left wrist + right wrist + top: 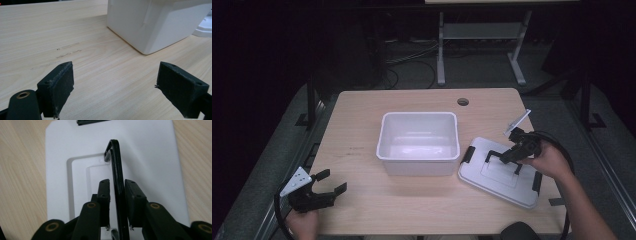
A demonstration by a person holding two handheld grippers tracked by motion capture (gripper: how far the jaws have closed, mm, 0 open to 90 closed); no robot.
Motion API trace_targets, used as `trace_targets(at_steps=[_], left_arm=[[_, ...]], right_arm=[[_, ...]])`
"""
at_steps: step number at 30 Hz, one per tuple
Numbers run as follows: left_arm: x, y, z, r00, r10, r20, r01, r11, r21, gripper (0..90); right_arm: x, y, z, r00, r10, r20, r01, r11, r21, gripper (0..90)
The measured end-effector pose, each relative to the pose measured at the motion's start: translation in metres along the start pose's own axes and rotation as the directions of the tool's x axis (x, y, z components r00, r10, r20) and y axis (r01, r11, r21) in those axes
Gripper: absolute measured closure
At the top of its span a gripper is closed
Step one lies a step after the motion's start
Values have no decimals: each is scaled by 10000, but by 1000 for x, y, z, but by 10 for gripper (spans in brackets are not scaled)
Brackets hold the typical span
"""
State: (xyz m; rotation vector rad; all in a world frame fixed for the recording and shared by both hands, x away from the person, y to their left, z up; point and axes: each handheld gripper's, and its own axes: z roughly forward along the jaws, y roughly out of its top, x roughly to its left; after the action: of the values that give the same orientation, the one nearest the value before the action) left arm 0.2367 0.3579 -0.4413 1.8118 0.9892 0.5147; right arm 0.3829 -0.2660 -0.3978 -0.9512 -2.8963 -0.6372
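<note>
A white lid (492,181) lies flat on the wooden table, right of an empty white bin (418,119). Its black handle (499,155) stands upright. My right gripper (507,156) reaches down over it from the right. In the right gripper view the handle (115,152) runs between the two pads of the right gripper (117,181); the right pad touches it and a thin sliver of gap shows on the left side. My left gripper (333,181) rests low at the table's front left, open, with nothing between the jaws (116,66). The bin's corner (155,25) stands ahead of it.
Black latches (469,154) sit on the lid's (150,157) short ends. A round cable hole (463,102) is at the table's far edge. Bare wood (362,210) lies between the left gripper and the bin. A desk frame (441,50) stands on the floor beyond.
</note>
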Motion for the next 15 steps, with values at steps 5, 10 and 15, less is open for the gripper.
trace_targets(at_steps=[5,10,15], left_arm=[[0,0,0,10000,-22,6,22,10000,5,134],[0,0,0,10000,4,12,-4,10000,-3,134],[0,0,0,10000,-7,11,7,10000,-3,134]], right_arm=[[1,0,0,10000,-61,-63,61,10000,-4,777],[2,0,0,9999,-117,-53,117,9999,23,801],[2,0,0,9997,-211,-94,211,9998,47,810]])
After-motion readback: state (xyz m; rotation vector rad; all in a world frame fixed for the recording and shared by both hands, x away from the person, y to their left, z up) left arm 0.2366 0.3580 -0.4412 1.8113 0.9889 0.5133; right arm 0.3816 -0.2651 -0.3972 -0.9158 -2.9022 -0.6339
